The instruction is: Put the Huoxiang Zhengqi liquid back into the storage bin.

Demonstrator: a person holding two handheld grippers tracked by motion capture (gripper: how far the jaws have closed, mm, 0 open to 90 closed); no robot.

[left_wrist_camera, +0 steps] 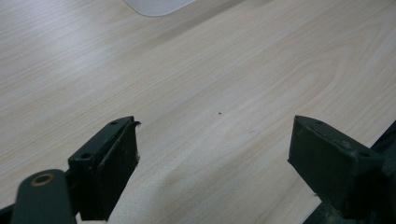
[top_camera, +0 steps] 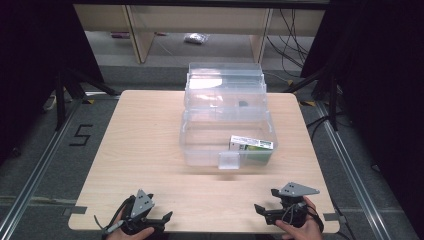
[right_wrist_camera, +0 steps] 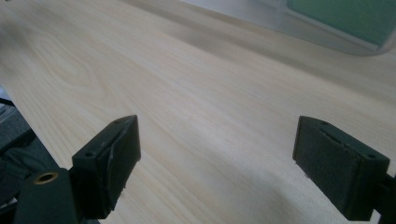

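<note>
The clear plastic storage box point(top_camera: 226, 131) sits mid-table with its lid tipped back, and I judge it light, stiff but slippery-walled, best gripped by a rim edge or the small front latch point(top_camera: 229, 160). Inside, at the front right, lies a green-and-white carton point(top_camera: 251, 145), likely light and crushable, so I'd pinch its long sides gently. My left gripper point(top_camera: 159, 220) and right gripper point(top_camera: 266, 201) both rest near the table's front edge, jaws spread wide and holding nothing.

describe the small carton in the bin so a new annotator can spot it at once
Start at the clear plastic bin in the middle of the wooden table, its lid tipped open at the back. Look inside at its front right corner: the carton lies there on its side against the wall. It is the one white-and-green thing in the otherwise see-through bin; the small dark item sits farther back.
</note>
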